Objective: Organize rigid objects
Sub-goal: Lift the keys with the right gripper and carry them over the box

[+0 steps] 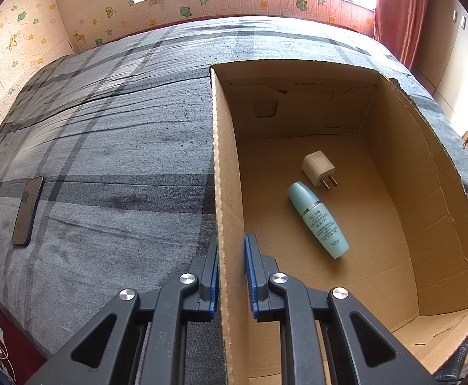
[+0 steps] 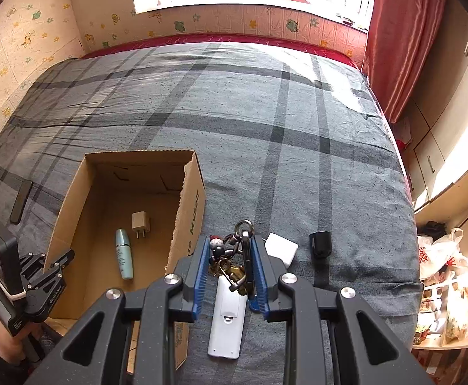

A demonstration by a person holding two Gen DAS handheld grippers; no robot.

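Note:
An open cardboard box [image 1: 224, 192] [image 2: 187, 211] sits on the plaid bed. Inside lie a teal bottle [image 1: 318, 219] [image 2: 124, 258] and a white charger plug [image 1: 319, 168] [image 2: 140, 223]. My left gripper [image 1: 231, 276] [image 2: 53, 261] straddles the box's left wall, its jaws close on either side of it. My right gripper [image 2: 230, 269] sits around a bunch of keys [image 2: 234, 256] with a small figure charm, jaws partly apart, above a white remote [image 2: 227, 317]. A white adapter [image 2: 281, 248] and a black object [image 2: 320, 243] lie just right of it.
A dark phone [image 1: 28, 211] [image 2: 20, 202] lies on the bed left of the box. The bed's right edge drops to shelves with bags [image 2: 439, 256]. A red curtain [image 2: 400, 38] hangs at the back right.

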